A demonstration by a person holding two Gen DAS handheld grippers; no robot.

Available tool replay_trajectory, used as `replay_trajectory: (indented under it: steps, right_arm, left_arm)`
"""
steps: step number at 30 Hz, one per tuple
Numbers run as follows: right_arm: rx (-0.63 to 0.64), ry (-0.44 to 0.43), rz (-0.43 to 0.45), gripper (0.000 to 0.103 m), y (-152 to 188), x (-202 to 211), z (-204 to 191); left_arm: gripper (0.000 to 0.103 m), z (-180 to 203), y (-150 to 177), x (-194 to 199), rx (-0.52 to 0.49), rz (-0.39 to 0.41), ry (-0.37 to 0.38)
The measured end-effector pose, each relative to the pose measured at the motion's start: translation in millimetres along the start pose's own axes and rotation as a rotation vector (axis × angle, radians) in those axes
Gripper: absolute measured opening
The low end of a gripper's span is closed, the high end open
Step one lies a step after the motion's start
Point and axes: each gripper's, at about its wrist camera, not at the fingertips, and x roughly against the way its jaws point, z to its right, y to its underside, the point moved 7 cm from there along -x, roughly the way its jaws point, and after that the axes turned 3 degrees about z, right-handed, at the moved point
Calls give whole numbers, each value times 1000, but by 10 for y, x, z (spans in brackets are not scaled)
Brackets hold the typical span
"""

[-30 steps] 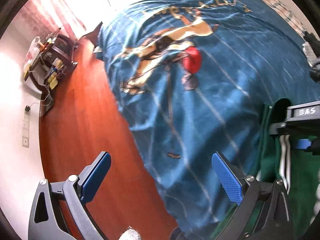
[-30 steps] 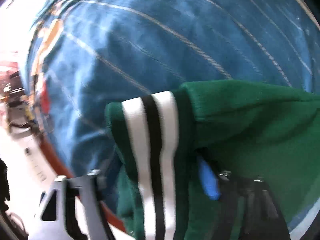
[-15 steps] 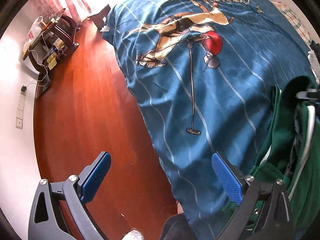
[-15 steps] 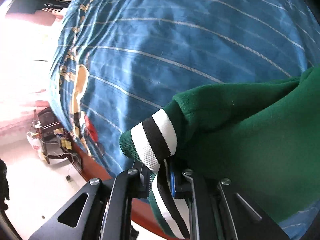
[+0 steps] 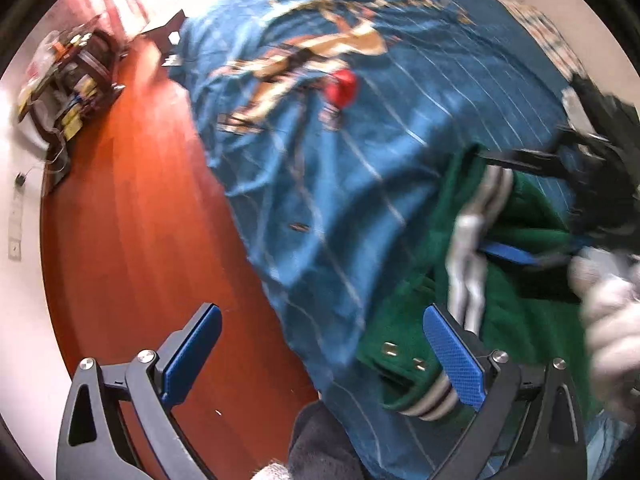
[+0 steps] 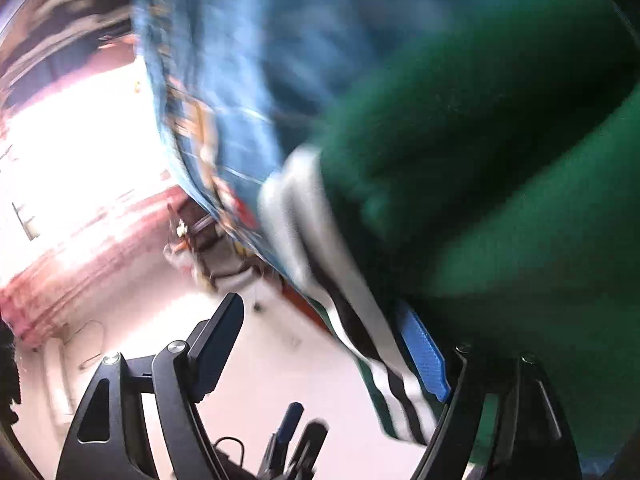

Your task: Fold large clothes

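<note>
A green jacket with white-and-black striped cuffs and hem lies bunched on the near right of a blue bedspread. My left gripper is open and empty, its right finger beside the jacket's snap-button hem. My right gripper is open; the striped cuff hangs between its fingers, against the right blue pad. The right gripper also shows in the left wrist view, open around the striped sleeve. The right wrist view is motion-blurred.
The blue bedspread carries a polo-player print. A red wooden floor runs along the bed's left side. A cluttered small dark table stands by the white wall. A gloved hand is at the right.
My right gripper was shut on the striped cuff half a second ago and has now opened, swinging fast. The jacket now lies closer to my left gripper.
</note>
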Motion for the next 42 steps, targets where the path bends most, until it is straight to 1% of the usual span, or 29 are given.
replay_trajectory:
  steps: [3,5,7,8,9,13,14,16,17,18,19,20,21,22,24,25,26,27,28,29,30,32,33,34,35,36,37,40,42]
  right_arm:
    - [-32,-64,-36,81,-60,136,-5]
    - [19,-98,10,81,-67,491,-122]
    - [72,-94,68,81,-59,931,-161]
    - [79,-60,123,81,-54,1265,-81]
    - [81,-37,155,81,-51,1433,-1]
    - [39,145,339,81,-89,2437,591]
    - [19,173,378,81,-91,2650,740]
    - [-13,224,437,81,-134,2931,995]
    - [-33,252,482,81,-142,3124,1136]
    - [-42,261,509,81,-197,3238,1157]
    - [-44,263,519,81,-261,3326,1225]
    - [-31,256,521,80,-319,3328,1222]
    - [3,235,516,73,-385,3273,1145]
    - [33,241,515,58,-448,3242,1101]
    - [70,265,491,47,-603,3094,1045]
    - [67,315,489,40,-724,2971,1086]
    - [61,423,498,34,-823,2905,1193]
    - [70,519,504,15,-918,2802,1286]
    - [64,576,517,0,-950,2824,1396]
    - [23,592,534,0,-1001,2903,1567]
    - [-25,499,522,0,-999,2969,1644]
    - [-59,366,490,3,-909,3143,1628]
    - [-66,319,483,10,-839,3276,1612]
    - [-66,288,488,24,-764,3455,1605]
    - [-63,275,514,35,-695,3669,1612]
    - [-60,282,551,58,-633,3892,1628]
    - [-56,315,597,73,-575,4153,1666]
    - [-70,467,725,74,-477,4826,1860]
    - [-104,508,743,74,-516,5062,2040]
  left_arm:
    - [103,205,-36,-2,-42,-3,18]
    - [103,366,-167,17,-66,21,44]
    - [103,531,-327,2,-84,36,74]
    - [103,602,-398,-18,-84,36,87]
    - [103,703,-499,-59,-88,39,104]
    - [103,1101,-871,-380,-139,40,129]
    - [103,1198,-961,-537,-162,26,111]
    - [99,1350,-1038,-790,-188,-13,127]
    - [74,1411,-1070,-897,-199,-21,138]
    - [38,1460,-1076,-942,-207,-24,161]
    - [33,1495,-1103,-994,-224,-25,138]
    - [33,1525,-1146,-1011,-248,-9,107]
    - [33,1552,-1181,-1016,-257,-2,97]
    - [33,1568,-1214,-1049,-263,-12,85]
    - [33,1557,-1270,-1075,-248,-17,65]
    - [33,1550,-1290,-1077,-250,-17,46]
    - [34,1545,-1299,-1077,-254,-20,31]
    - [34,1544,-1302,-1070,-253,-22,29]
    - [34,1549,-1308,-1055,-253,-22,25]
    - [34,1540,-1307,-1010,-255,-20,14]
    - [34,1543,-1312,-974,-256,-20,10]
    - [35,1533,-1341,-816,-237,3,21]
    - [35,1517,-1354,-741,-224,15,24]
    - [38,1501,-1368,-647,-211,31,31]
    - [56,1487,-1371,-579,-203,42,40]
    - [85,1473,-1414,-511,-194,53,46]
    - [94,1468,-1411,-446,-186,64,52]
    - [96,1499,-1365,-366,-168,86,36]
    - [96,1584,-1277,-447,-170,80,25]
